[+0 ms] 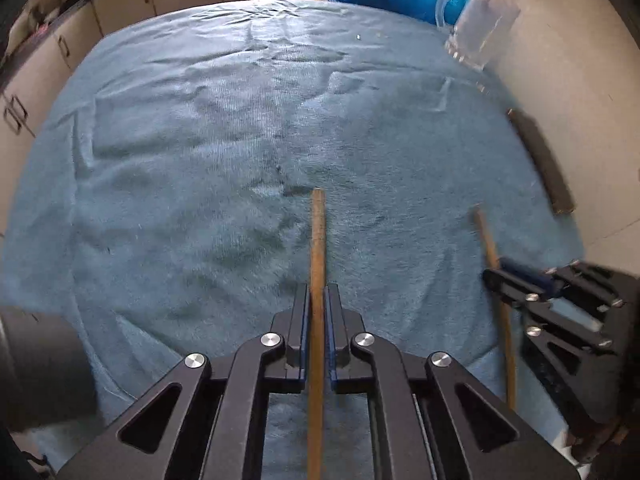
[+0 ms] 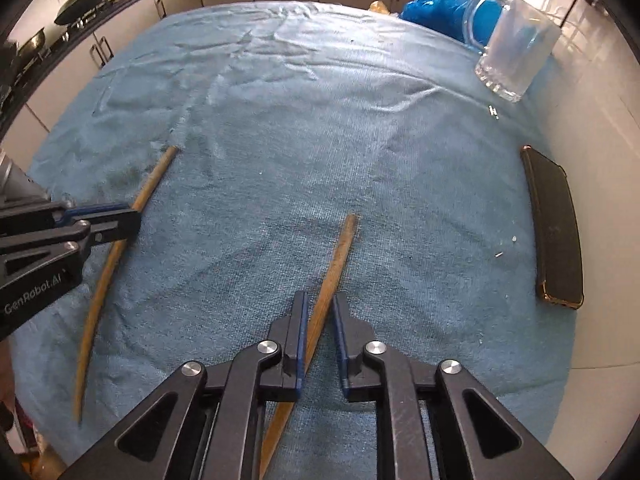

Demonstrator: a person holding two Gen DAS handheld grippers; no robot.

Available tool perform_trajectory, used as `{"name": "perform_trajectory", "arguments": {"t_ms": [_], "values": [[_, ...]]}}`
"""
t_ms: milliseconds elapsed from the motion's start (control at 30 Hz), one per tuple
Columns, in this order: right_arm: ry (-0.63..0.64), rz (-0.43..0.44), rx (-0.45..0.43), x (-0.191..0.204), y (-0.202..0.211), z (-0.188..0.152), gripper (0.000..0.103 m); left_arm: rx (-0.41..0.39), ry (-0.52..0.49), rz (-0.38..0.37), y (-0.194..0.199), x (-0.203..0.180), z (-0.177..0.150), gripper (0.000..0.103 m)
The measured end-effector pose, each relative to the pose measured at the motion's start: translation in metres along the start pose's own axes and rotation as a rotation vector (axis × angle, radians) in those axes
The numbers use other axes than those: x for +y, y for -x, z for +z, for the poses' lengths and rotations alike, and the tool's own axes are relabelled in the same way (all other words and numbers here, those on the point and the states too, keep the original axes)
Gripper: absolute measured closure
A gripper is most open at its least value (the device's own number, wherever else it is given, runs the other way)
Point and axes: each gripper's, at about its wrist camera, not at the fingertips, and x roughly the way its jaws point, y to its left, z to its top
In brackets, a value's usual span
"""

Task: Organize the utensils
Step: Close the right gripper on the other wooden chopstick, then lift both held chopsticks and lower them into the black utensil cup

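The near end of each chopstick runs under its gripper's body and is cut off at the bottom edge of that wrist view. In the left wrist view the right-hand items are motion-blurred, and the glass mug point(image 1: 478, 36) shows only as a smeared outline.

The left chopstick point(image 1: 317, 264) is a thin, plain brown wooden stick, worn in colour. Its long axis lies along the fingers, the free end pointing away over the blue towel point(image 1: 200, 140). The left gripper point(image 1: 317, 300) is pressed onto it, pads touching both sides. Whether the stick rests on the towel or is lifted cannot be told.

The right chopstick point(image 2: 334, 272) looks the same. It lies between the fingers of the right gripper point(image 2: 319, 308), its far end angled slightly right. The jaws stand slightly spread: the left pad is against the stick and a gap shows at the right pad.

The phone point(image 2: 554, 228) lies at the towel's right edge.
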Motion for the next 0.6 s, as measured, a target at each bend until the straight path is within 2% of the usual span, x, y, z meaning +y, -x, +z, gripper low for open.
{"name": "perform_trajectory", "arguments": {"t_ms": [100, 300, 600], "values": [[-0.021, 0.051, -0.050, -0.004, 0.006, -0.012, 0.096, -0.071, 0.039, -0.058, 0.020, 0.006, -0.014, 0.097], [-0.069, 0.151, -0.213, 0.000, 0.043, -0.031, 0.096, -0.213, 0.028, -0.090, 0.071, 0.004, -0.045, 0.097], [-0.075, 0.161, -0.418, 0.017, 0.102, -0.069, 0.096, -0.423, 0.003, -0.097, 0.130, -0.003, -0.089, 0.097]]}}
